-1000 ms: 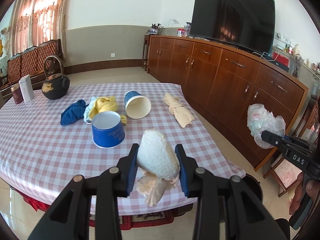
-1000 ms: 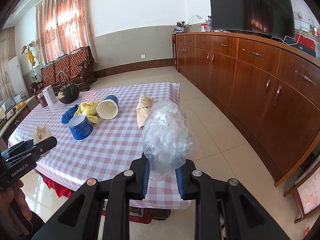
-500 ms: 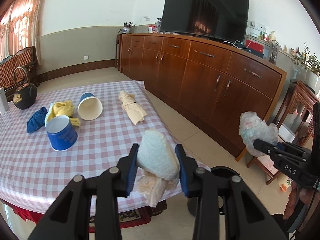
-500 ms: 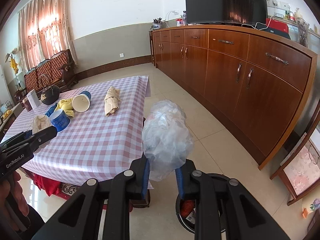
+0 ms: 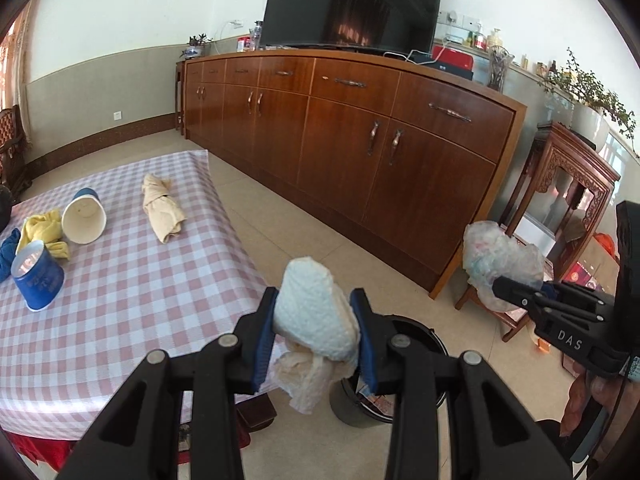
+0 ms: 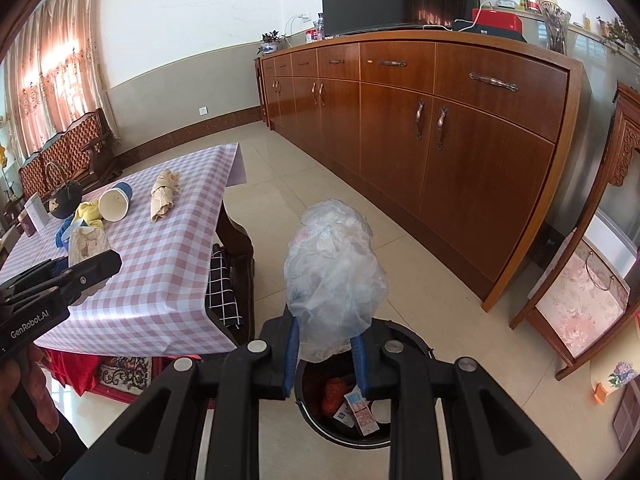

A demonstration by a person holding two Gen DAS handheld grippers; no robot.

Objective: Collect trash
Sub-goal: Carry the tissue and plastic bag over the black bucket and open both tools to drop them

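Black bin (image 6: 352, 396) sits on the floor at 6 o'clock, directly under the right tongs (image 6: 326, 354), clamped on a crumpled clear plastic bag (image 6: 334, 276). Left tongs (image 5: 316, 338), clamped on a white paper wad (image 5: 316, 318), have the bin just beyond at 5 o'clock. Right hand nearer; release likely next.

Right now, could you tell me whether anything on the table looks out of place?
One paper cup lies tipped on its side by the yellow cloth, its mouth open sideways; the blue cup beside it stands upright.
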